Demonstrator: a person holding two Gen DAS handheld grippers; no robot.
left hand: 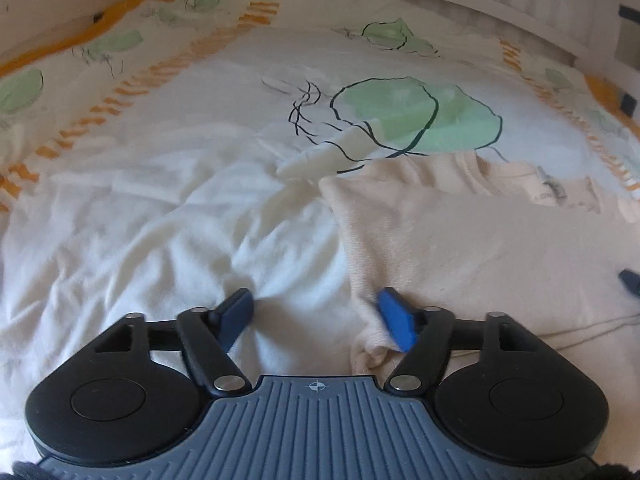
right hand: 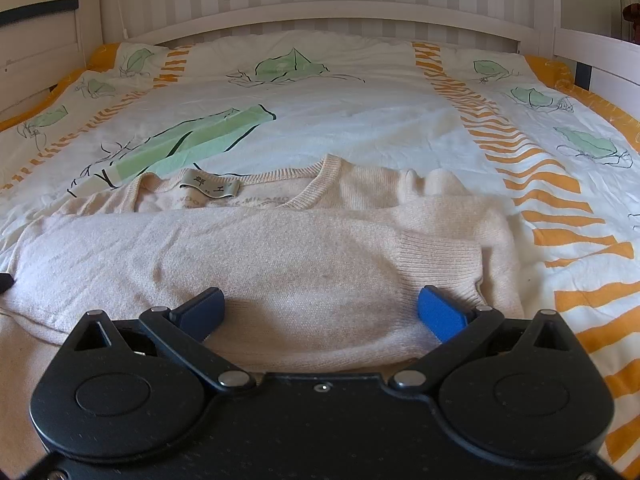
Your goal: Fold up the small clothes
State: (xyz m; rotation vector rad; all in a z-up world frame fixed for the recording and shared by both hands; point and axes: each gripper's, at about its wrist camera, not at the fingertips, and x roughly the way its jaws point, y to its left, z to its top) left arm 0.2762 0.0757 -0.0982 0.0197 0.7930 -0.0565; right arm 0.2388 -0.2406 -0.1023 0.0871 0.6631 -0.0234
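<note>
Sweater (right hand: 280,264), cream knit, lay flat across the bedspread (right hand: 360,120), filling the lower middle of right wrist view; collar and label at 12 o'clock of the garment, toward the headboard (right hand: 320,12). One sleeve already brought across the chest, ribbed cuff (right hand: 444,260) resting at about 3 o'clock of the body. Second sleeve not clearly made out; bunched knit at 1 o'clock may belong to it. Judged partly folded: sleeve fold done at least on one side, hem-to-collar fold apparently not yet made.

Right gripper (right hand: 322,312) low over near hem, jaws spread wide, nothing between them, knit lying just beneath. Left gripper (left hand: 316,316) at the garment's left edge, jaws likewise apart; right-hand pad touching or just over the sweater's edge, left-hand pad over white sheet. Nothing clamped, though some blur there. Edge of the other tool glimpsed at 3 o'clock of left wrist view.

Remaining, by estimate: pinch both near corners, carry hem toward 12 o'clock, smooth. Soft knit likely to sag and drag if gripped unevenly.
</note>
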